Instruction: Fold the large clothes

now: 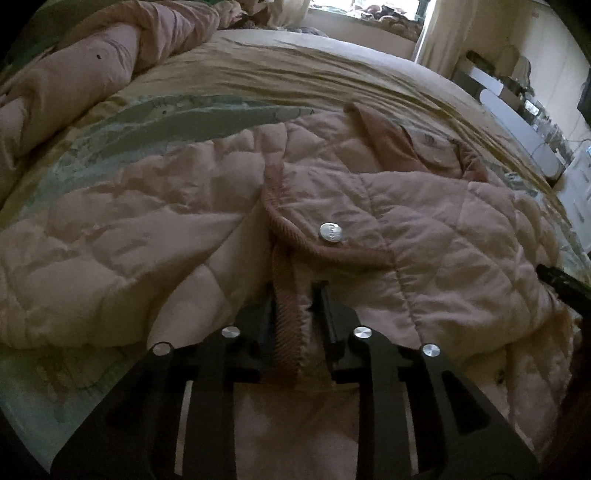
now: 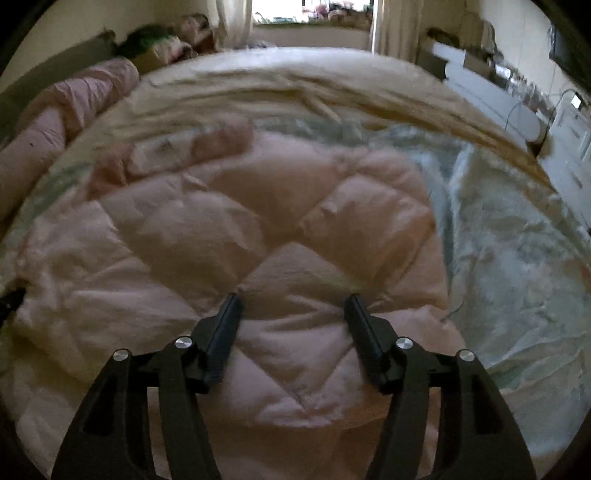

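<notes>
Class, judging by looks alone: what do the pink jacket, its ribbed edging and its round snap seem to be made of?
Pink jacket: likely thin matte woven fabric over padding; diamond stitching puffs between the seams.
Ribbed edging: corduroy-like or knitted trim, with fine parallel ridges, darker pink.
Round snap: probably polished metal; it glints silver.

Home bedroom: bed (image 1: 332, 66), curtained window (image 2: 314, 14).

Both views are dim and muted, lit mainly by daylight from a window (image 1: 364, 7) at the far end of the room, which is blown out to white. The left wrist view is fairly sharp. The right wrist view is smeared by motion blur, worst across the bed (image 2: 332, 92). Fisheye distortion bends the edges, with black vignetted corners. The lower foreground lies in shadow.
</notes>
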